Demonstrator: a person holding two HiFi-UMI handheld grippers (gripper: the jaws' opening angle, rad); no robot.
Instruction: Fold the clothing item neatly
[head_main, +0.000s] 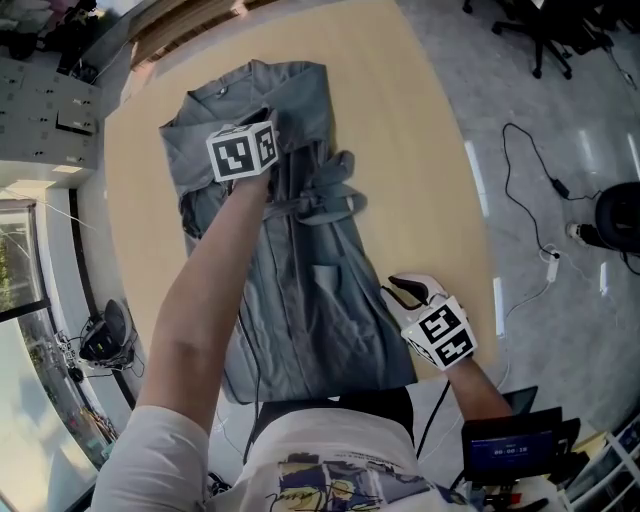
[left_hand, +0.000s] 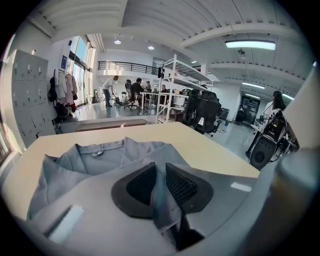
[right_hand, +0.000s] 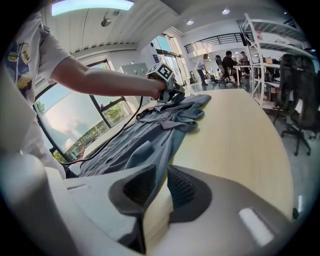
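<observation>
A grey shirt (head_main: 320, 300) lies lengthwise on the round wooden table (head_main: 420, 150), with its collar (head_main: 250, 85) at the far end and a bunched sleeve (head_main: 325, 195) near the middle. My left gripper (head_main: 258, 122) is low over the chest just below the collar. In the left gripper view its jaws (left_hand: 161, 185) stand a little apart, with a fold of the shirt (left_hand: 95, 155) rising between them. My right gripper (head_main: 402, 290) sits at the shirt's near right edge. There its jaws (right_hand: 161, 182) are slightly apart, the shirt (right_hand: 150, 135) edge runs into the gap, and bare table shows beside it.
The table's right edge (head_main: 470, 200) curves close to my right gripper. On the floor beyond lie a cable (head_main: 540, 170) and an office chair (head_main: 545, 30). A small screen (head_main: 510, 445) sits near my right side. Shelving and seated people (left_hand: 137, 92) stand far behind.
</observation>
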